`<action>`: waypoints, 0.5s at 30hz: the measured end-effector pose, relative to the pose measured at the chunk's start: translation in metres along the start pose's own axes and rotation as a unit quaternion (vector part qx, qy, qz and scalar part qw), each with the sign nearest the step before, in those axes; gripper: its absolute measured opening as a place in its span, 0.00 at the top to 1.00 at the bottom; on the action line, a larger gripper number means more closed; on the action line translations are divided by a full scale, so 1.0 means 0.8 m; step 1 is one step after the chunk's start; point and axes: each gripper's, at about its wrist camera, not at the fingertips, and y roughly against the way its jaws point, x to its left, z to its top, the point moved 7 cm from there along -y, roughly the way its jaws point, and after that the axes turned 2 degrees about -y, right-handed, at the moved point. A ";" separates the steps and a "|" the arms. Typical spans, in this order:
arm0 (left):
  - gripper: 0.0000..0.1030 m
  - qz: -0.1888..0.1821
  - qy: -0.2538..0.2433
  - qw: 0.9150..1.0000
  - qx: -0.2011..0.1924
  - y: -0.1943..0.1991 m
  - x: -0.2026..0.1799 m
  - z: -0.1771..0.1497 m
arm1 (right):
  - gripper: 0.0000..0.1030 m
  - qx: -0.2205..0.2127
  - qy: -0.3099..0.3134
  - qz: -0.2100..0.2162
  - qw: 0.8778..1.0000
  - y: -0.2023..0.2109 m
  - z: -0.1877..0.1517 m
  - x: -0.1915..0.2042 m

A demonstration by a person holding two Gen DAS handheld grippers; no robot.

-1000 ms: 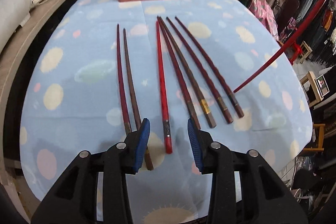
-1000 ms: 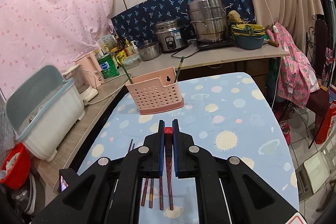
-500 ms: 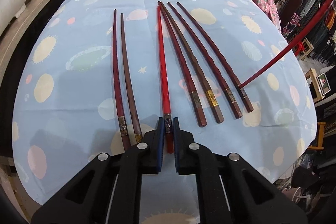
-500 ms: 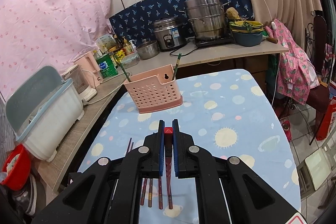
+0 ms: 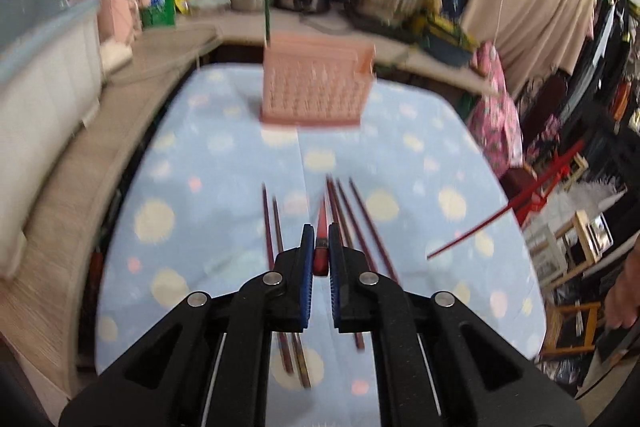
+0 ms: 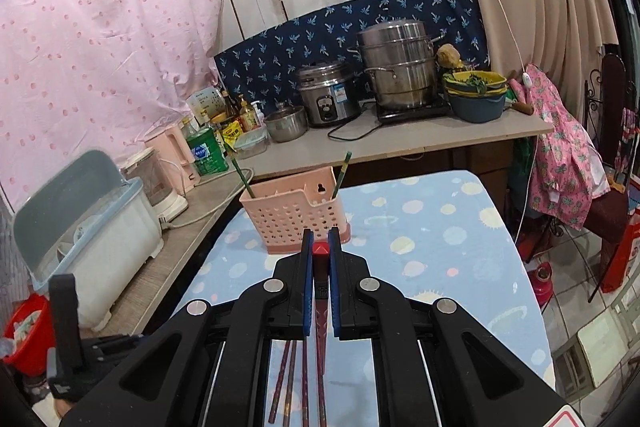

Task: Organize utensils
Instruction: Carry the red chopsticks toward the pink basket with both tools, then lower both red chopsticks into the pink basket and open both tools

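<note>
Bench (image 5: 436, 163) under blue dotted cloth spreads ahead of me. Pink perforated basket (image 5: 316, 87) stands at far end, two green-tipped sticks upright in it. Dark chopsticks (image 5: 348, 215) lie in loose row on cloth, near end under my left fingers. My left gripper (image 5: 319, 255) has just been closing, fingers now clamped on red chopstick (image 5: 321, 227), blurred, pointing toward basket. My right gripper (image 6: 320, 259) clamped on second red chopstick (image 6: 320, 251), red cap showing between fingers, shaft running back under me.

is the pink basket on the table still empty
No, the pink basket already holds two green chopsticks, one standing up at each end in the right wrist view.
</note>
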 end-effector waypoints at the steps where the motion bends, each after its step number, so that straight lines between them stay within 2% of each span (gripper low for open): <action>1: 0.94 0.002 0.001 1.000 -0.012 0.006 0.003 0.021 | 0.93 -0.003 0.001 0.004 1.000 -0.004 0.011 0.002; 5: 0.94 0.020 -0.004 0.998 -0.064 0.030 0.011 0.103 | 0.93 -0.011 -0.004 0.015 1.000 -0.028 0.055 0.011; 15: 0.94 0.040 -0.003 0.986 -0.163 0.057 0.012 0.264 | 0.93 -0.051 -0.016 0.045 0.998 -0.108 0.176 0.051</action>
